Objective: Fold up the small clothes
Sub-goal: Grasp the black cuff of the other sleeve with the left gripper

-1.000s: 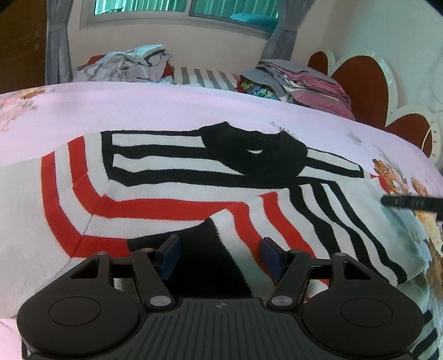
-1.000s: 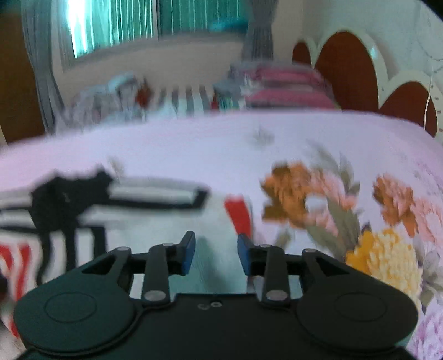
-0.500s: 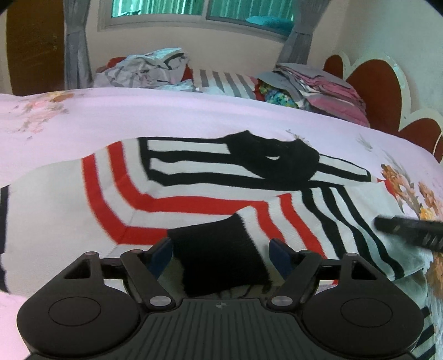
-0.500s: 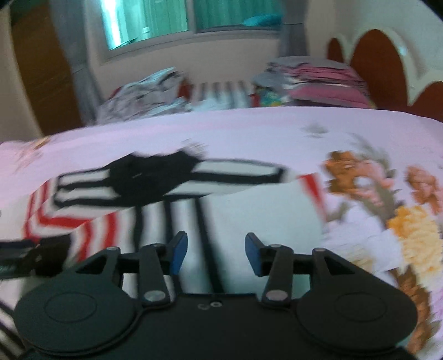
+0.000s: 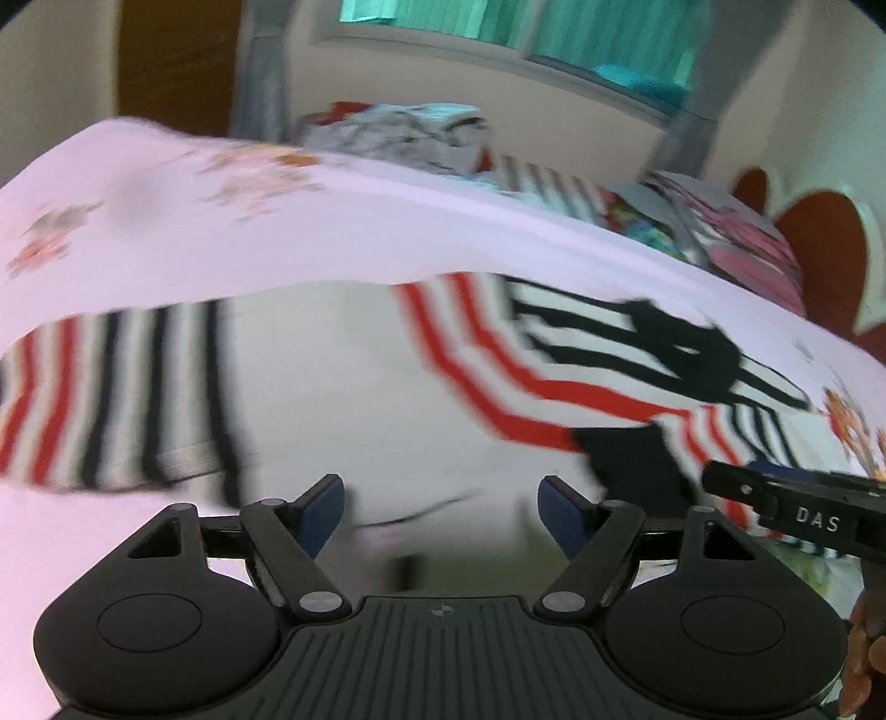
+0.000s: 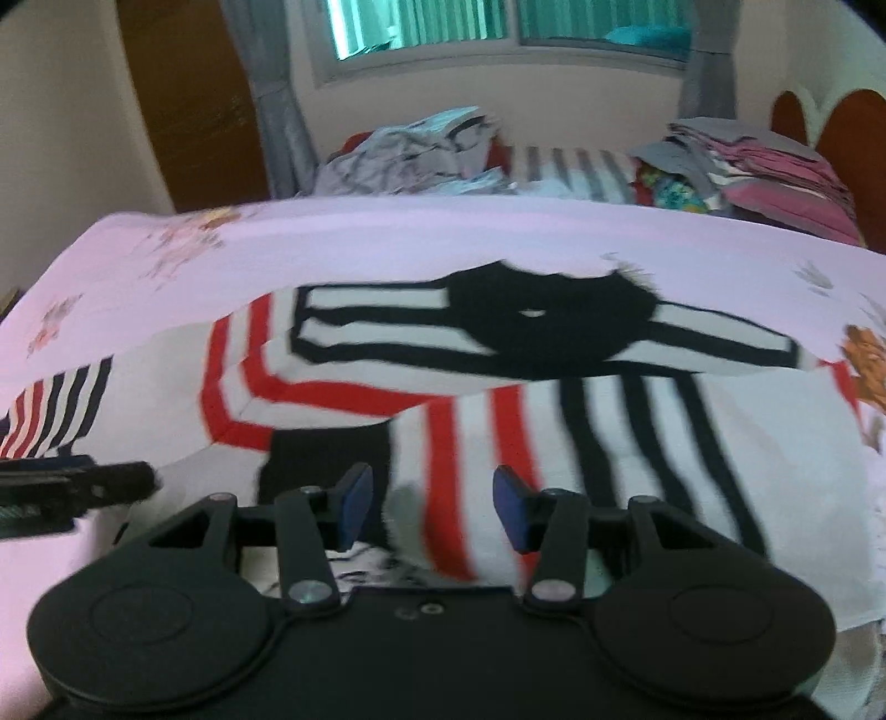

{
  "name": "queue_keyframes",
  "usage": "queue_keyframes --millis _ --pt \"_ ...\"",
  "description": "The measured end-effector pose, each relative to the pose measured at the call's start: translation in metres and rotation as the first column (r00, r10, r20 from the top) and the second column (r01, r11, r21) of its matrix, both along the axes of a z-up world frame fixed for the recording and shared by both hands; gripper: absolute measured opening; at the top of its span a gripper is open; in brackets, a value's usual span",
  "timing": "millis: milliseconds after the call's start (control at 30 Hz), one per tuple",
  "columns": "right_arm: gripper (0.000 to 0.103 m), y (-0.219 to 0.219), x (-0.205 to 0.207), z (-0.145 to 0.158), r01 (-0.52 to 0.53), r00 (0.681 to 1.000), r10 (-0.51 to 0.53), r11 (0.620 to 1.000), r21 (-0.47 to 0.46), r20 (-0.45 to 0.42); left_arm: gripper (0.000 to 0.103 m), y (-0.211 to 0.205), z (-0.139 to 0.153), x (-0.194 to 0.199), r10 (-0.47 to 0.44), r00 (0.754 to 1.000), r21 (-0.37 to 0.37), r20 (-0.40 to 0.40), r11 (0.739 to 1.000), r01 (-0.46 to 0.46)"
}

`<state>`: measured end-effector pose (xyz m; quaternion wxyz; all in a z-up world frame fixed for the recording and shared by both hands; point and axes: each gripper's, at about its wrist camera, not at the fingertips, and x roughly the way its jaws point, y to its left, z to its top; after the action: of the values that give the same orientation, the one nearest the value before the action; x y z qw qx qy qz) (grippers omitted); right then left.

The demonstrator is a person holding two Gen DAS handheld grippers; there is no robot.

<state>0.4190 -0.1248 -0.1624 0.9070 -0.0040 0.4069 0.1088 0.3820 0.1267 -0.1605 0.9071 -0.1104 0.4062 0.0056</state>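
Jaws on both grippers stand apart with nothing clamped. On the left gripper [image 5: 441, 512] they are wide, over the plain white body of the striped sweater [image 6: 554, 410], and its blue pads [image 5: 323, 507] touch no cloth. On the right gripper [image 6: 432, 507] the jaws are narrower but still parted; both pairs have just been opening. A red-and-white striped fold sits in line with that gap, though the blur makes it hard to say whether the pads brush it.

The sweater lies spread flat on the pink floral bed [image 6: 387, 238], black collar toward the far side, one sleeve folded inward with its black cuff [image 6: 326, 459] near the right gripper. Loose clothes [image 6: 410, 149] and a folded stack [image 6: 769, 171] (pinks and greys) sit at the bed's far edge under the window [image 6: 498, 22].
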Motion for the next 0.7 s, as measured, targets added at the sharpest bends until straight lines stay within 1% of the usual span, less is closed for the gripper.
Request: queue_keyframes --millis 100,167,267,367,467,533,600,633,667,700 --pt "0.047 0.018 0.0 -0.001 -0.025 1.0 0.025 1.0 0.01 -0.005 0.076 0.044 -0.006 -0.016 0.103 0.995 -0.047 -0.017 0.994 -0.104" --pt "0.047 0.029 -0.001 -0.001 -0.046 0.999 0.046 0.999 0.004 0.0 0.076 0.074 -0.012 -0.028 0.182 0.983 -0.083 -0.029 0.979 -0.184" --pt "0.048 0.043 0.0 -0.003 -0.07 0.998 0.07 0.998 -0.009 0.0 0.076 0.115 -0.022 -0.044 0.293 0.955 -0.118 -0.037 0.948 -0.296" --pt "0.048 0.05 0.001 -0.005 -0.076 0.997 0.076 0.997 -0.012 -0.004 0.076 0.149 -0.032 -0.055 0.376 0.926 -0.165 -0.04 0.911 -0.377" --pt "0.048 0.054 0.003 -0.008 -0.077 0.997 0.076 0.997 -0.015 -0.012 0.076 0.176 -0.045 -0.056 0.424 0.905 -0.242 -0.037 0.875 -0.419" --pt "0.048 0.056 0.005 -0.01 -0.074 0.997 0.074 0.997 -0.02 -0.015 0.076 0.189 -0.055 -0.055 0.443 0.896 -0.293 -0.028 0.853 -0.431" --pt "0.048 0.056 0.006 -0.013 -0.067 0.998 0.066 0.998 -0.021 -0.02 0.076 0.199 -0.06 -0.05 0.474 0.88 -0.348 -0.01 0.824 -0.447" --pt "0.048 0.056 0.007 -0.014 -0.061 0.998 0.061 0.998 -0.021 -0.024 0.076 0.201 -0.061 -0.046 0.485 0.874 -0.365 -0.006 0.813 -0.454" --pt "0.048 0.056 0.007 -0.016 -0.058 0.998 0.058 0.998 -0.023 -0.026 0.074 0.204 -0.062 -0.041 0.496 0.869 -0.379 -0.001 0.804 -0.459" --pt "0.048 0.056 0.008 -0.017 -0.056 0.998 0.055 0.998 -0.025 -0.03 0.067 0.207 -0.064 -0.036 0.505 0.863 -0.382 0.005 0.799 -0.465"
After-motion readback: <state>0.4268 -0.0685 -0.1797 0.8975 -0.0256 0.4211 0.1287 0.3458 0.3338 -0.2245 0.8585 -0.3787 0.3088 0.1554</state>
